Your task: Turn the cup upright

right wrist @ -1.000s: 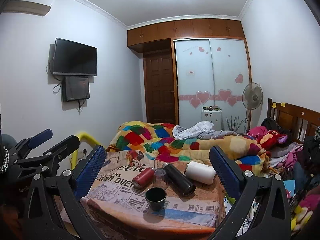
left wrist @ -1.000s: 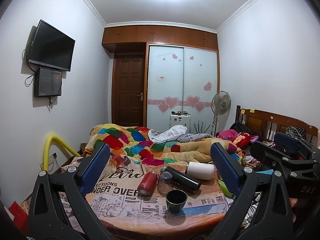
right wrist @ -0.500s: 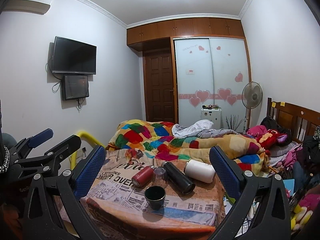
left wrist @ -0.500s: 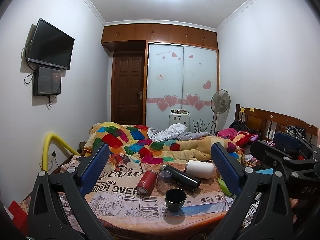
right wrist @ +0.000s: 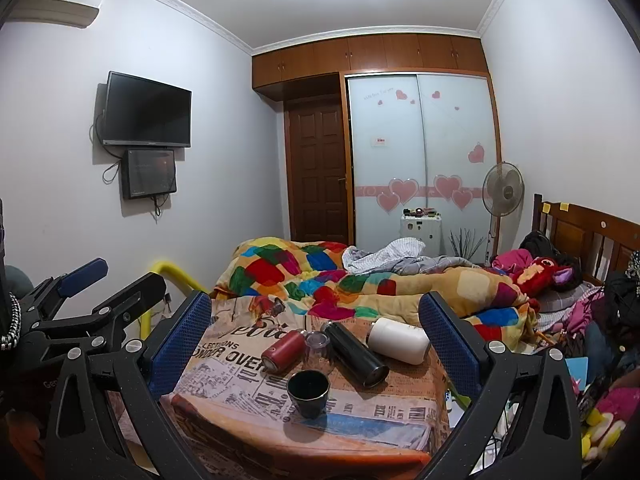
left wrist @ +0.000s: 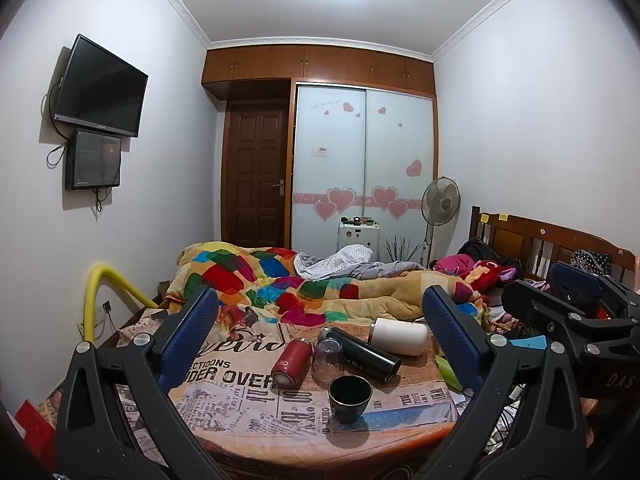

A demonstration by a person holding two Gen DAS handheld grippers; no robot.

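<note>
A small dark cup (left wrist: 349, 398) stands upright, mouth up, near the front of a cloth-covered table (left wrist: 240, 412); it also shows in the right wrist view (right wrist: 308, 393). Behind it lie a red flask (left wrist: 291, 363), a clear glass (left wrist: 329, 362) mouth down, a black flask (left wrist: 359, 354) and a white flask (left wrist: 397, 336), the flasks on their sides. My left gripper (left wrist: 320, 344) is open and empty, well back from the cups. My right gripper (right wrist: 316, 340) is open and empty, also held back. Each gripper shows at the edge of the other's view.
A bed with a colourful quilt (left wrist: 304, 284) lies behind the table. A yellow pipe (left wrist: 96, 300) rises at the left. A wooden headboard (left wrist: 552, 244) and piled clothes are at the right. A fan (left wrist: 440, 204) stands by the wardrobe.
Both grippers have drifted slightly; the view shifts a little. Nothing on the table has moved.
</note>
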